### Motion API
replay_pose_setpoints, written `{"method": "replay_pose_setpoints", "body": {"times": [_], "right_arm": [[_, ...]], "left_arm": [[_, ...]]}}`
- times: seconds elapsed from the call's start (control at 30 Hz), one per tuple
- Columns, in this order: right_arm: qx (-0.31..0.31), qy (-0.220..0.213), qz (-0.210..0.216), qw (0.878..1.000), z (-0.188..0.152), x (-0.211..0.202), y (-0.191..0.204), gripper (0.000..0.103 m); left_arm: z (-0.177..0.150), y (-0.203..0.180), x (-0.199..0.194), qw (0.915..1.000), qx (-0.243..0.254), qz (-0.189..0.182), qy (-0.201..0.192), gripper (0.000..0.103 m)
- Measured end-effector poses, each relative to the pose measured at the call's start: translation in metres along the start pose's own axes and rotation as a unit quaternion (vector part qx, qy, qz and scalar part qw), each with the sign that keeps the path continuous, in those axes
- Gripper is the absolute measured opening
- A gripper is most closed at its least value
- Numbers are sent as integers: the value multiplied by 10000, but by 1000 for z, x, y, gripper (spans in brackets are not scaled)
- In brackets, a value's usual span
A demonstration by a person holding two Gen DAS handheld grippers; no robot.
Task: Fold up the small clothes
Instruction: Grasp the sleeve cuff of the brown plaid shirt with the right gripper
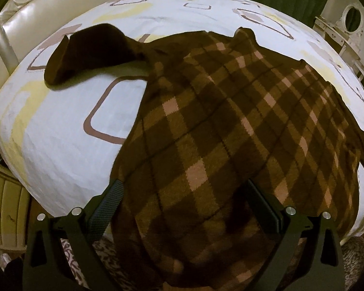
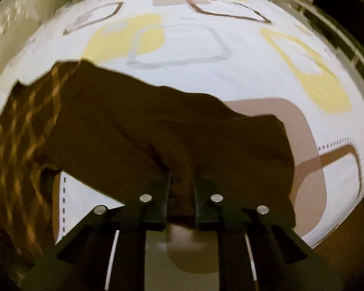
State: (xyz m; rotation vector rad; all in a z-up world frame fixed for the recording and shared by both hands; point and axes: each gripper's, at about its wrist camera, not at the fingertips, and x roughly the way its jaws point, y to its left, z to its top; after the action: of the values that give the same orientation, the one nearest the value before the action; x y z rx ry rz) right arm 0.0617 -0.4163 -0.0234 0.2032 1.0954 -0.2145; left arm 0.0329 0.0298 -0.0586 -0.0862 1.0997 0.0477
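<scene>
A brown plaid sweater lies spread on a white bed sheet printed with brown and yellow squares. One plain dark brown sleeve stretches out to the upper left. My left gripper stands open, its fingers wide apart on either side of the sweater's near hem, and the pads do not press on it. In the right wrist view the other dark brown sleeve runs from the plaid body down to my right gripper, which is shut on a pinch of the sleeve's near edge.
A cream padded headboard borders the bed at the upper left. White furniture with a round hole stands at the upper right. The bed's near edge drops to a patterned rug. Bare sheet lies beyond the right sleeve.
</scene>
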Motion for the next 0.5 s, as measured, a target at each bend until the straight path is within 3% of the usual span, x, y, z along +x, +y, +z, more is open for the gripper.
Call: {"method": "replay_pose_setpoints", "body": {"times": [0.2, 0.37, 0.5], "right_arm": [[1176, -454, 596, 9902, -3, -35, -89, 10], [2043, -759, 272, 9756, -16, -55, -177, 9], [2698, -673, 100, 9605, -40, -45, -236, 9]], "left_arm": [[1, 2, -2, 10000, -68, 13, -30, 99], [4, 5, -3, 9998, -141, 26, -101, 99], [6, 4, -3, 9997, -152, 38, -176, 99]]}}
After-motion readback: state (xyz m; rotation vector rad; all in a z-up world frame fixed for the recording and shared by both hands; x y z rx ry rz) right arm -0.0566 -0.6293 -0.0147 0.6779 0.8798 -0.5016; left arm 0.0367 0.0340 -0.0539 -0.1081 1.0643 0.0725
